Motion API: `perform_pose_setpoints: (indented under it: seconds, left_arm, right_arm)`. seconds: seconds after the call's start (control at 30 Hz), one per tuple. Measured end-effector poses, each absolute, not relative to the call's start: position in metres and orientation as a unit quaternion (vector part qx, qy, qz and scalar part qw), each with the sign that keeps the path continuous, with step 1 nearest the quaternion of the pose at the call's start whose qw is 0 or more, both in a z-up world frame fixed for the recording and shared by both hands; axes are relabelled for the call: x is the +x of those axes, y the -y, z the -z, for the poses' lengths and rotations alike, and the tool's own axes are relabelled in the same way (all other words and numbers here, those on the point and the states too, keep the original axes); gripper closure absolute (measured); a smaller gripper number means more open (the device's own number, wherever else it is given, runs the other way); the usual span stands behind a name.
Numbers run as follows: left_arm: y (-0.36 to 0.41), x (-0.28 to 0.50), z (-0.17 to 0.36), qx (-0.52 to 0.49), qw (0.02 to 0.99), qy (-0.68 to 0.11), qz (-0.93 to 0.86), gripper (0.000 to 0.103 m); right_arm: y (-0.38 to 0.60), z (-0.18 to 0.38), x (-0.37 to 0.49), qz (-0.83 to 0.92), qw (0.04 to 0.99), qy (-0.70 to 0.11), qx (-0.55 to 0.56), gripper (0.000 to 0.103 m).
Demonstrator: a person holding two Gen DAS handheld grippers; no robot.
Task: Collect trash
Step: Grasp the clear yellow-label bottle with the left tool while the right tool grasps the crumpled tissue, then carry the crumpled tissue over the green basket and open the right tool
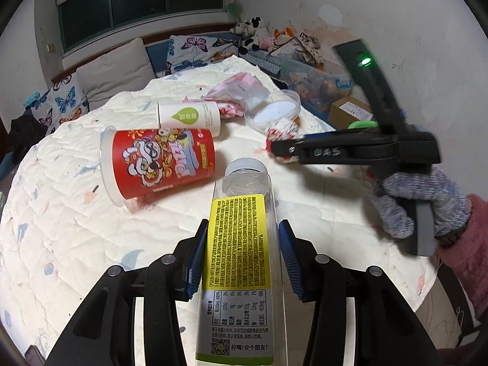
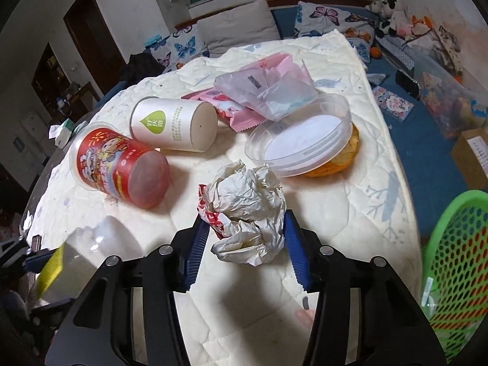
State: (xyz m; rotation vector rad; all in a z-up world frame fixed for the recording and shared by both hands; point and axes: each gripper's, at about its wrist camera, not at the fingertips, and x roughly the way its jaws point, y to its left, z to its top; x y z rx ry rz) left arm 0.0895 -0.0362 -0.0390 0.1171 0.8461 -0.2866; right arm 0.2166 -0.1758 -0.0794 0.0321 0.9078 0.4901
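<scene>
Blue-padded left fingers [image 1: 241, 256] clamp the bottle [image 1: 241, 244]; right fingers [image 2: 245, 247], angled down, pinch crumpled paper [image 2: 247, 210].

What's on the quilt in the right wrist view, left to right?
Red can → white can → crumpled paper, between the right gripper's pads → clear tub → green basket off the quilt at the right edge.

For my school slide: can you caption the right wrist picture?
Right gripper shut on crumpled wrapper, beside red cup.
</scene>
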Motion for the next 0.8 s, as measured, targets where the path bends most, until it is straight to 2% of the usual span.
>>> perform_pose_setpoints:
  seconds: [0.33,0.47,0.67,0.8]
  left_arm:
    - [0.039,0.096,0.05,0.063,0.891,-0.429,0.13,0.057]
    - [0.039,0.099,0.05,0.066,0.89,-0.432,0.129,0.054]
    - [0.039,0.102,0.054,0.065,0.886,-0.44,0.132,0.05]
    - [0.042,0.103,0.057,0.064,0.885,-0.441,0.135,0.052]
  right_arm:
    - [0.205,0.053,0.18,-0.232,0.884,-0.404,0.023,0.055]
    - [0.225,0.046,0.168,-0.215,0.892,-0.396,0.029,0.055]
    - [0.276,0.043,0.15,-0.163,0.905,-0.392,0.04,0.054]
    - [0.321,0.048,0.142,-0.11,0.909,-0.4,0.046,0.054]
